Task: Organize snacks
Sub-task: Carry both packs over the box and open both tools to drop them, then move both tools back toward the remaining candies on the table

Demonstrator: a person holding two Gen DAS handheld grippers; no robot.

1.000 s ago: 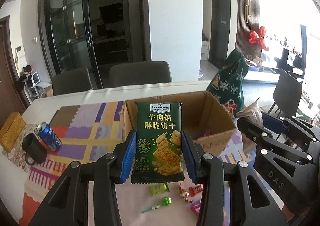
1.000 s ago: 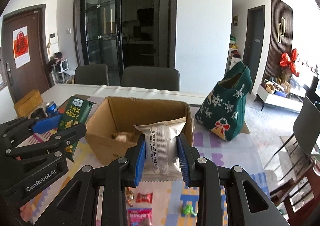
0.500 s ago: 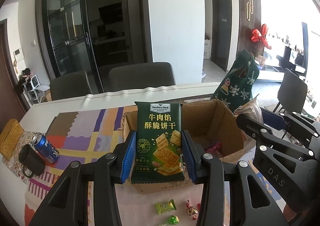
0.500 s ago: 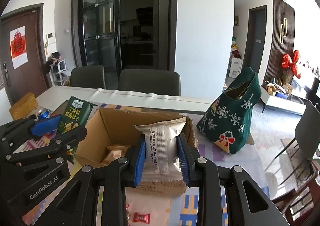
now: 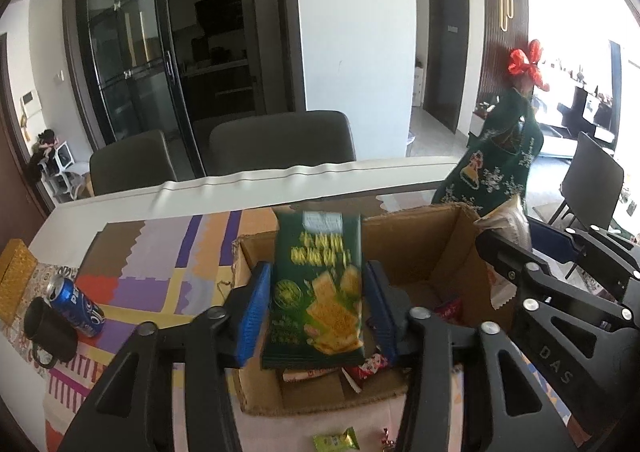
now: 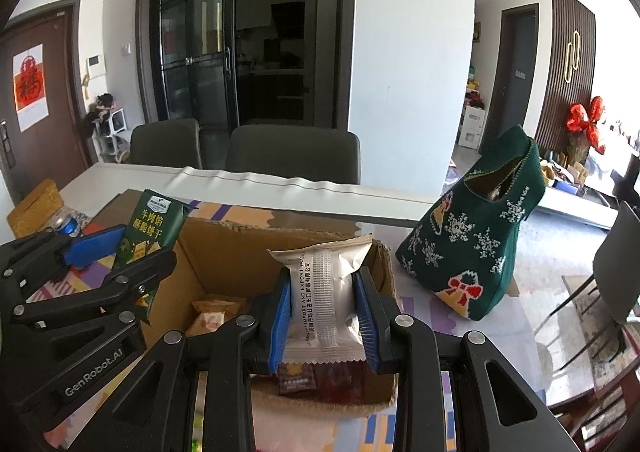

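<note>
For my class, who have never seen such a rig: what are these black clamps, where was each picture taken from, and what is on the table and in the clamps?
There is no robot here: a person holds a two-finger claw in each hand, each with a wide-angle camera looking along its fingers. One picture comes from the left claw, the other from the right claw; each also shows the other claw at its edge. On the table stand an open cardboard box with some snacks inside, a green knitted bag, a blue drink can and a dark mug. The left claw is opening, with a green cracker packet blurred between its fingers over the box. The right claw grips a white wrapped snack.
</note>
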